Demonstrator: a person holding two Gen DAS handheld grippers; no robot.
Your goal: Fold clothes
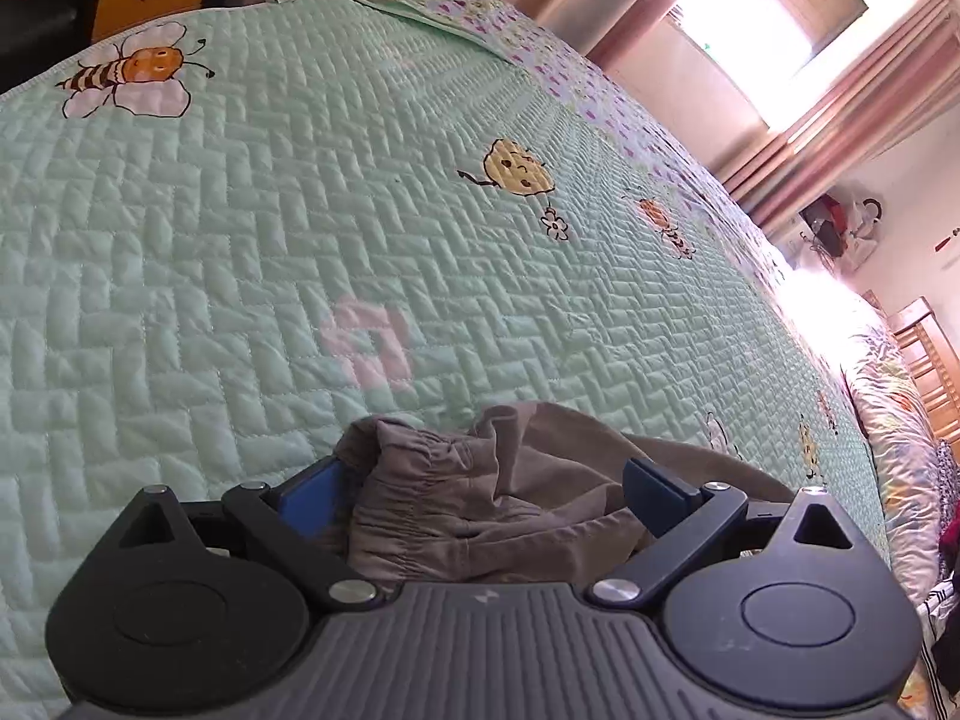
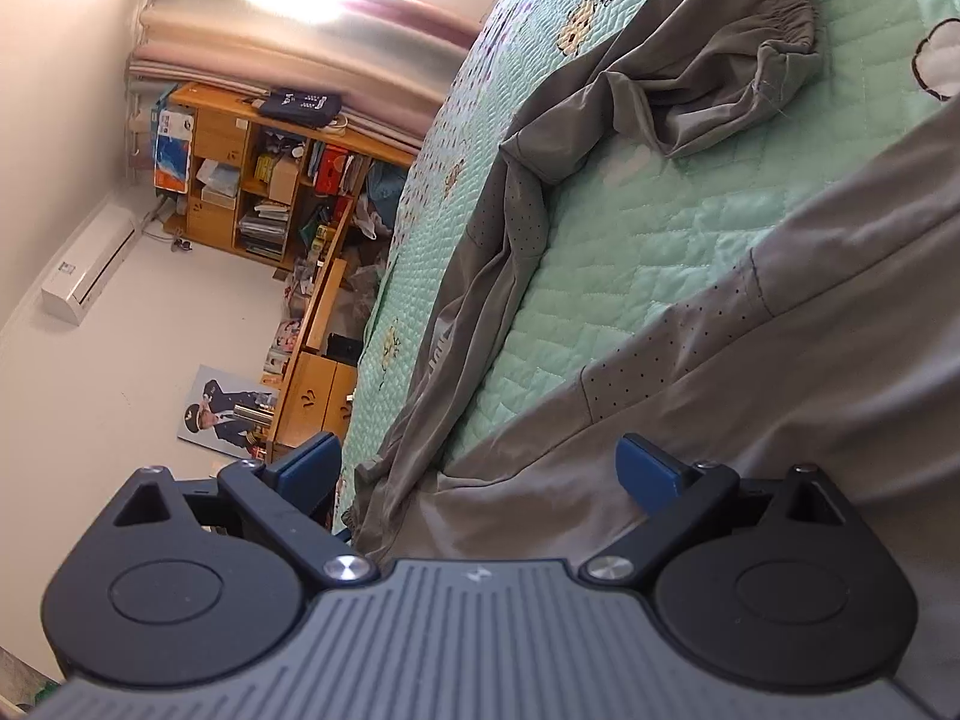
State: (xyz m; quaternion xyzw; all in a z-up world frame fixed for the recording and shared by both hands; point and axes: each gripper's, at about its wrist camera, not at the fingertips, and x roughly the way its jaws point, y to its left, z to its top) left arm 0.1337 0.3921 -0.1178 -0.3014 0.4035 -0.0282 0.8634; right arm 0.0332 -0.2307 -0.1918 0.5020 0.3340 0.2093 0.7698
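Left wrist view shows the left tool [image 1: 483,501] spread wide around the bunched waistband of grey trousers [image 1: 480,498] on the bed [image 1: 240,240], likely readying a grip. Right tool [image 2: 480,477], also wide, straddles a leg, probably to straighten it.

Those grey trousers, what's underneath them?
The grey trousers lie on a mint quilted bedspread printed with bees. Whatever sits beneath the fabric itself is covered.

Left claw [image 1: 483,495] and right claw [image 2: 480,471] both apparently spread wide.
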